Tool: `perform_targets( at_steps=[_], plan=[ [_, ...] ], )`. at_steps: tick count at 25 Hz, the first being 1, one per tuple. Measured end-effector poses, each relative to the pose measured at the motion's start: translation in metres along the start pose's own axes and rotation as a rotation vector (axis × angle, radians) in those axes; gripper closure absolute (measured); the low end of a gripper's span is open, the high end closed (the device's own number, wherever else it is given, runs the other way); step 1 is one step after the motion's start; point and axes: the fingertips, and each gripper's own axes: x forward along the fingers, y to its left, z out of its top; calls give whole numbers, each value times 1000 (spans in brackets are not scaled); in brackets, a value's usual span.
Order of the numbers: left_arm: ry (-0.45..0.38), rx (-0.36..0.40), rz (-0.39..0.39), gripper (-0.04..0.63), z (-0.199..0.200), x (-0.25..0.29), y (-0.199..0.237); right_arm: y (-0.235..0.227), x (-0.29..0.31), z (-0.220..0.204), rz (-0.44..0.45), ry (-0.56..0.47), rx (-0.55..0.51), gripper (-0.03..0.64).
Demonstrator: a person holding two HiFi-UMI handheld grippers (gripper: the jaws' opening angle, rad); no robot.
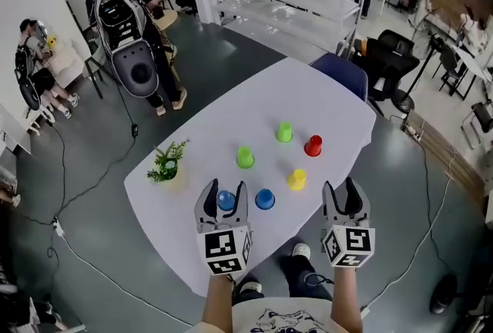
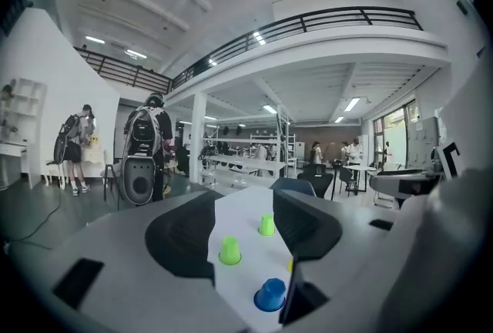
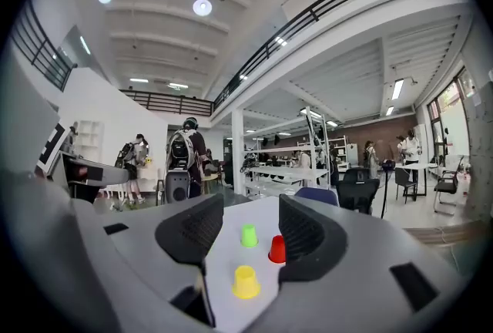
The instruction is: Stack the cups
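- Small upturned coloured plastic cups (image 1: 264, 199) are scattered mid-frame on the white bench (image 1: 323, 100).
- Left tool (image 1: 224, 186) and right tool (image 1: 343, 185) are held open, empty.
- The cups are judged light, stiff and slippery; sidewalls are best gripped gently.

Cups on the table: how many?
6. Blue cup framed by left gripper, second blue cup beside it, yellow cup rightward; near green cup, far green cup, red cup behind. None apparently hidden.

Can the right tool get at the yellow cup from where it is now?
Probably yes. The right tool is open and empty, and the yellow cup stands straight ahead in line with its jaws, with nothing between. The red cup stands farther back, apart from it.
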Motion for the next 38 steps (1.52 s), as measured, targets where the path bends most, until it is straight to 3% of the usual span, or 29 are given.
perform_targets(
  at_steps=[7,15,24,38],
  plan=[
    [24,-20,117,364,7,58,-40,-65,71,12,123,29,-21,391],
    [67,-46,242,364,-1,87,-56,-88,132,10,260,60,-26,391],
    [124,-59,321,360,-21,87,-33,-64,164,-12,338,122,-23,391],
    [208,-140,295,345,-49,173,25,-7,262,-40,392,239,-107,382]
  ],
)
